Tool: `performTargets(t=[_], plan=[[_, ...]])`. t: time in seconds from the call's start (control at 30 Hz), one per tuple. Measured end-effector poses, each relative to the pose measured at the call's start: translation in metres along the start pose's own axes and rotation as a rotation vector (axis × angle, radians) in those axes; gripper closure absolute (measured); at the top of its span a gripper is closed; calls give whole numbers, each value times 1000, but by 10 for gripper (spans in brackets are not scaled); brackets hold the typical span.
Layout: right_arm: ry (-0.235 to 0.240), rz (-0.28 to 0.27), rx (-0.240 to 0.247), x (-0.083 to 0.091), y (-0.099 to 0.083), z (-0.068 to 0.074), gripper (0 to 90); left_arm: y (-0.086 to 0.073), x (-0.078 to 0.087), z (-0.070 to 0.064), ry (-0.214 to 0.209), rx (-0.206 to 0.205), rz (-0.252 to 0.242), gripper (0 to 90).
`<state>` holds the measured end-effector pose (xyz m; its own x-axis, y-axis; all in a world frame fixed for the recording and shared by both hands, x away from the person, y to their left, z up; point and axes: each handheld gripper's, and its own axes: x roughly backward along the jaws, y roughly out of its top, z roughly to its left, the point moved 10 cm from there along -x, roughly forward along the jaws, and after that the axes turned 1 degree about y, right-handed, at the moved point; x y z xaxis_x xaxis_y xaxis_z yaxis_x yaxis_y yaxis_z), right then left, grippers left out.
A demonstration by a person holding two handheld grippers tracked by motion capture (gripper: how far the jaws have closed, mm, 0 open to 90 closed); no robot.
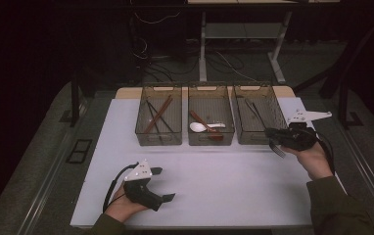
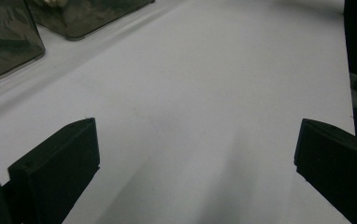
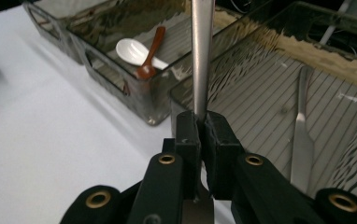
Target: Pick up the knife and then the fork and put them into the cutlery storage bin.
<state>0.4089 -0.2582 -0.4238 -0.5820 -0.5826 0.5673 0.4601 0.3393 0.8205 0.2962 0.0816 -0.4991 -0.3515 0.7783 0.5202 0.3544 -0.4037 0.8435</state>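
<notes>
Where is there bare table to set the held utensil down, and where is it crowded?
Free: the white table between the left gripper and right gripper, in front of the three bins, and the strip left of the left bin. Crowded: middle bin; the right bin already holds a metal utensil.

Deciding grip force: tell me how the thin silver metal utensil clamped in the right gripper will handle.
The thin silver metal utensil looks stiff, standing straight from the right gripper. Its smooth, shiny handle may slip or pivot between the shut jaws. It seems light.
</notes>
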Motion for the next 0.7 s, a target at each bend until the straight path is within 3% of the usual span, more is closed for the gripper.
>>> performTargets(t=[0.37,0.7], plan=[[-53,-67,-40,-6,33,-26,840,1,2,2,8,6,-12,0],[-103,-58,-74,-27,57,-51,840,1,2,2,7,6,-12,0]])
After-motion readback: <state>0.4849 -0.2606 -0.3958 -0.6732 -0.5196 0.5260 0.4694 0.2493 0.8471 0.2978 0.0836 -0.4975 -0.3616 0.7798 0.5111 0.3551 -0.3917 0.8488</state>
